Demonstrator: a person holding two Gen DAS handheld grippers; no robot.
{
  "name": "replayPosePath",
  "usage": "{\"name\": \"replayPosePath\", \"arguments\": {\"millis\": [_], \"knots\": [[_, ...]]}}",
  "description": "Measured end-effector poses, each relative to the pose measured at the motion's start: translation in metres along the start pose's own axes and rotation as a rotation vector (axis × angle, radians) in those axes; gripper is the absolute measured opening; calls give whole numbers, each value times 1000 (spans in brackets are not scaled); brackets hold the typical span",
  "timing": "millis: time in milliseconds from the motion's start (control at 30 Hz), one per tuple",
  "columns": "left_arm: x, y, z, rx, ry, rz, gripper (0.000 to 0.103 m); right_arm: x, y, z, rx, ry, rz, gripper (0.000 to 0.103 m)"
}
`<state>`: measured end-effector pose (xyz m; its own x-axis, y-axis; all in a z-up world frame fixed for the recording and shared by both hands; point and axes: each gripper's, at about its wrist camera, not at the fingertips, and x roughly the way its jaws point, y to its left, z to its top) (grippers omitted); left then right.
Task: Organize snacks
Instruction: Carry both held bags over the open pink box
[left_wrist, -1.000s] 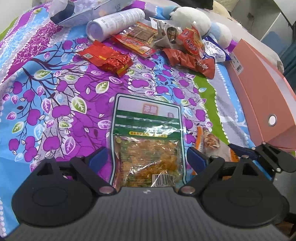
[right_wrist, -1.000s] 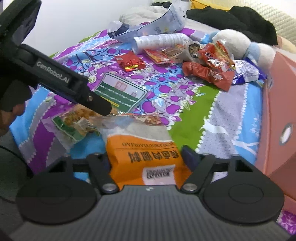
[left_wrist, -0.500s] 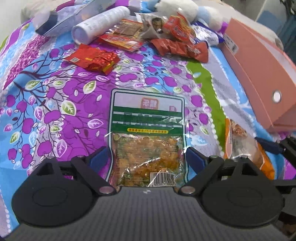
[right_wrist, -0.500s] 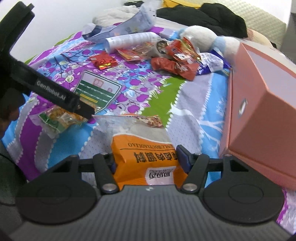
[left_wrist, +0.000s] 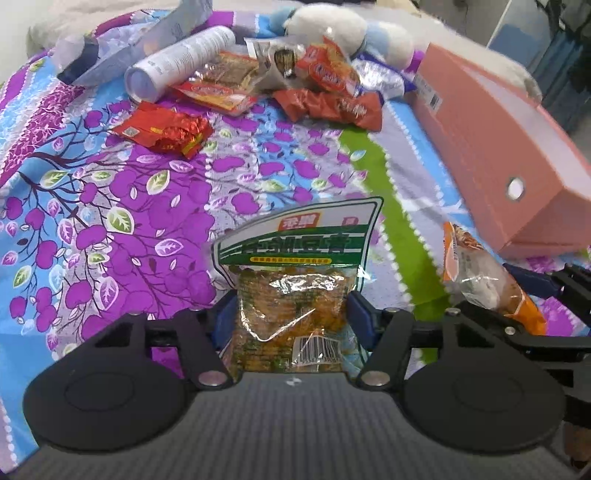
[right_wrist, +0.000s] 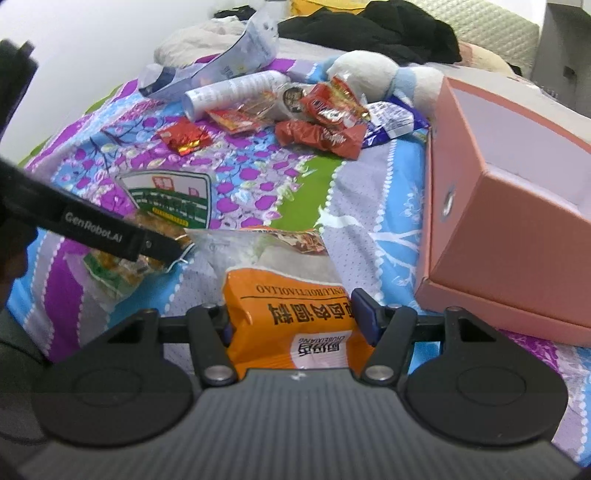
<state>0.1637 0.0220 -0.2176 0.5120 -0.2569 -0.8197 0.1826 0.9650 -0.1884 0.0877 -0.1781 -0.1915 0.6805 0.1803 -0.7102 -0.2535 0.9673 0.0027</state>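
Over the bed's floral sheet (left_wrist: 110, 206), my left hand-held gripper (left_wrist: 291, 317) pinches the green-topped snack bag (left_wrist: 295, 280) aloft, and my right hand-held gripper (right_wrist: 291, 314) clamps the orange packet (right_wrist: 291, 317). Next, I judge, both go into the pink box (right_wrist: 517, 236). Only the right view shows its open, empty inside.

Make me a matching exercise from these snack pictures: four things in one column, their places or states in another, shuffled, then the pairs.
Things:
1. green-topped snack bag
2. orange snack bag
3. pink box
4. white tube

Places or states:
A. lying on its side at the far end of the bedspread
B. between the right hand-held gripper's fingers
C. open-topped, empty inside
D. between the left hand-held gripper's fingers

Pairs: 1-D, 2-B, 3-C, 4-A
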Motion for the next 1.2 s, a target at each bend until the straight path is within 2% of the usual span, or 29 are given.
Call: {"name": "replayPosePath", "arguments": {"millis": [333,533,733,967,1200], "knots": [[-62,-11,18,-39,-116,-44,67,-48,0,25,66,-85,-39,63],[-103,-29,34,-43,-202,-72,67,-83,-6,40,100,-158,-68,63],[-134,-57,45,-17,-251,-123,67,-118,-20,49,150,-220,-111,63],[-149,-99,52,25,-253,-194,67,-148,-40,46,204,-245,-163,63],[-144,-142,62,87,-237,-259,67,-165,-63,38,267,-250,-216,63]]}}
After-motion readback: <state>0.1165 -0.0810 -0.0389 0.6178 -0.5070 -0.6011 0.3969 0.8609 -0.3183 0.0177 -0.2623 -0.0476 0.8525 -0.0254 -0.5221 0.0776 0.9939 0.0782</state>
